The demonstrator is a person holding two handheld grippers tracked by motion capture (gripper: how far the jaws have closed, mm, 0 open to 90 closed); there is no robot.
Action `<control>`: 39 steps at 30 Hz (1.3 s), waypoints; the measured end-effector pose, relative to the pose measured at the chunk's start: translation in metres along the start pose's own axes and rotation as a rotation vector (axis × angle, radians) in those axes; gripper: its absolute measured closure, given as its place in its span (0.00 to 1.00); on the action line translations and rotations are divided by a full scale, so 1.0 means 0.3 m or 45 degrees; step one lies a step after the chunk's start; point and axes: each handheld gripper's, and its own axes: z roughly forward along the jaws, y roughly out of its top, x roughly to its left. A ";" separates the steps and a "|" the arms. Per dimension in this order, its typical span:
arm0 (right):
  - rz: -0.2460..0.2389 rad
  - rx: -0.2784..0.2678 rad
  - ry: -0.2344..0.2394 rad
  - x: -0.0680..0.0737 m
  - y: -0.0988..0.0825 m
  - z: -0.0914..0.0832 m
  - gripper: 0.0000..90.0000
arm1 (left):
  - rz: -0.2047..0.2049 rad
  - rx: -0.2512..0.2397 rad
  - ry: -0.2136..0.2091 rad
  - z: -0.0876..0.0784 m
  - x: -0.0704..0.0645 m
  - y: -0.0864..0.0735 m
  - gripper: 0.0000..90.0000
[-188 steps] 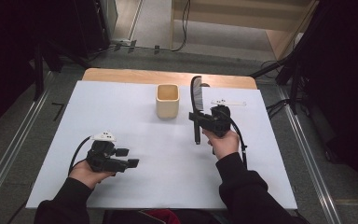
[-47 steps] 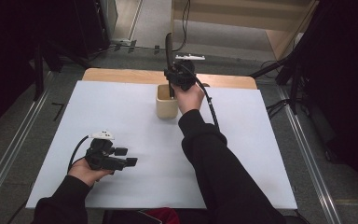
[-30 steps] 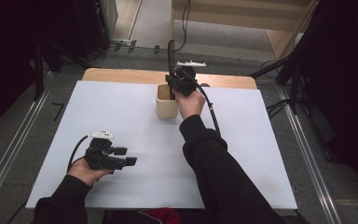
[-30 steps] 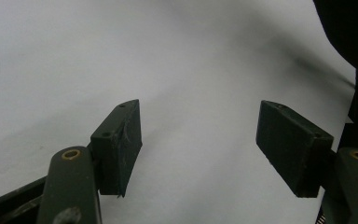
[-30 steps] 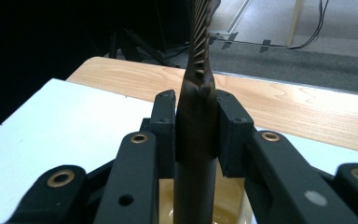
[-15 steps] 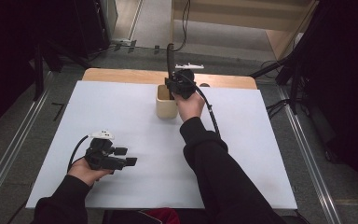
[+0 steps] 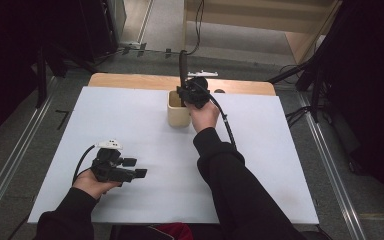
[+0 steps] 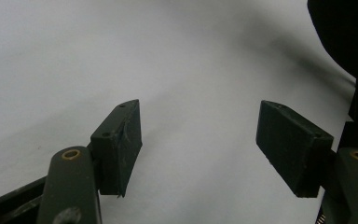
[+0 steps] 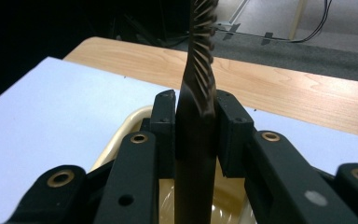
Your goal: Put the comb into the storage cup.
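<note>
A long dark comb [image 7: 182, 62] stands upright with its toothed end up, and my right gripper [image 7: 192, 95] is shut on its lower part. In the right gripper view both pads press the comb [image 9: 199, 88] between them, right gripper [image 9: 196, 126] directly above the cream cup [image 9: 121, 135]. The comb's lower end reaches down into the cup's mouth. The cup [image 7: 178, 115] stands at the far middle of the table. My left gripper [image 7: 135, 169] rests near the front left, its jaws wide apart over bare white sheet, left gripper [image 8: 198, 144] holding nothing.
A white sheet [image 7: 130, 120] covers the table, with a strip of bare wood [image 7: 130, 80] along the far edge. Metal rails [image 7: 10, 165] run along the floor on both sides. Cables and dark stands lie beyond the far edge.
My right gripper carried the comb from the right middle of the table to above the cup. Over the last second it hardly moved. The left hand stayed put.
</note>
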 end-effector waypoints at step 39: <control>-0.155 0.014 0.129 0.007 -0.001 -0.078 0.38 | 0.002 -0.006 0.002 0.001 -0.001 0.000 0.35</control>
